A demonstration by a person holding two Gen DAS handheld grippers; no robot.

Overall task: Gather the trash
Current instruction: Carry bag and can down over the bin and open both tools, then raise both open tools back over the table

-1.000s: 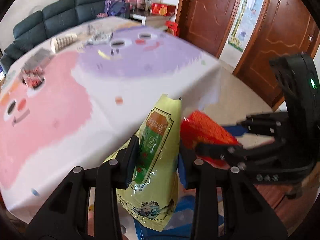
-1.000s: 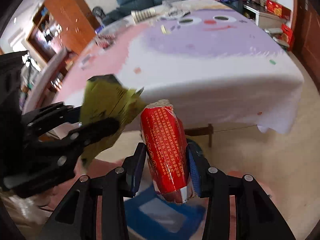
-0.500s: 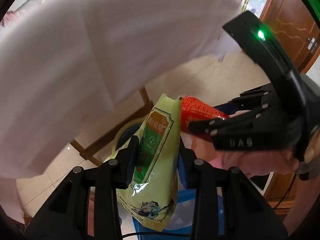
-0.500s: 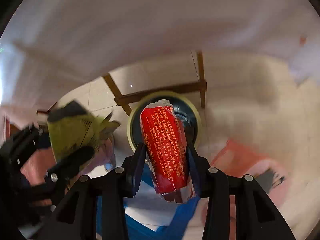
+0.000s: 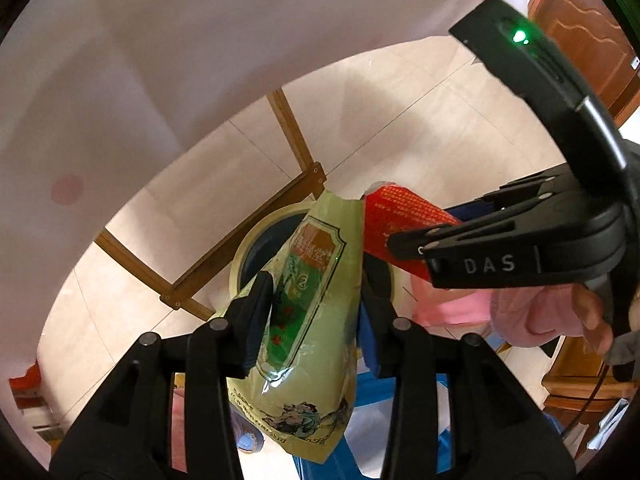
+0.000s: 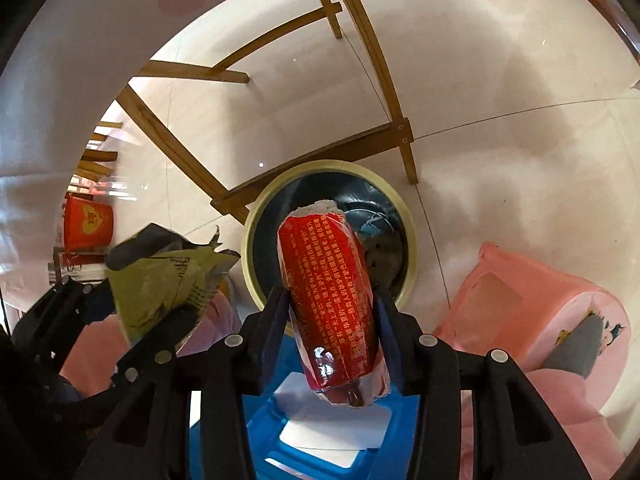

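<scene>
My left gripper [image 5: 316, 300] is shut on a yellow-green snack bag [image 5: 308, 328], held upright above a round trash bin [image 5: 256, 240] with a cream rim and dark inside. My right gripper [image 6: 330, 312] is shut on a red foil wrapper [image 6: 332, 304] and holds it over the same bin [image 6: 256, 268], which has some trash inside. The right gripper [image 5: 416, 248] with the red wrapper [image 5: 400, 216] shows at the right of the left wrist view. The left gripper [image 6: 160, 312] with the green bag [image 6: 160, 284] shows at the left of the right wrist view.
The bin stands on a tiled floor beside the wooden table legs [image 6: 316, 152], under the hanging white tablecloth [image 5: 160, 60]. A blue plastic stool [image 6: 320, 436] is right below the grippers. A pink stool [image 6: 540, 312] stands at the right. A red box [image 6: 88, 224] lies at the left.
Both grippers have dropped from table height to below the tabletop with their wrappers. They now point down at the bin on the floor, which has come closer.
</scene>
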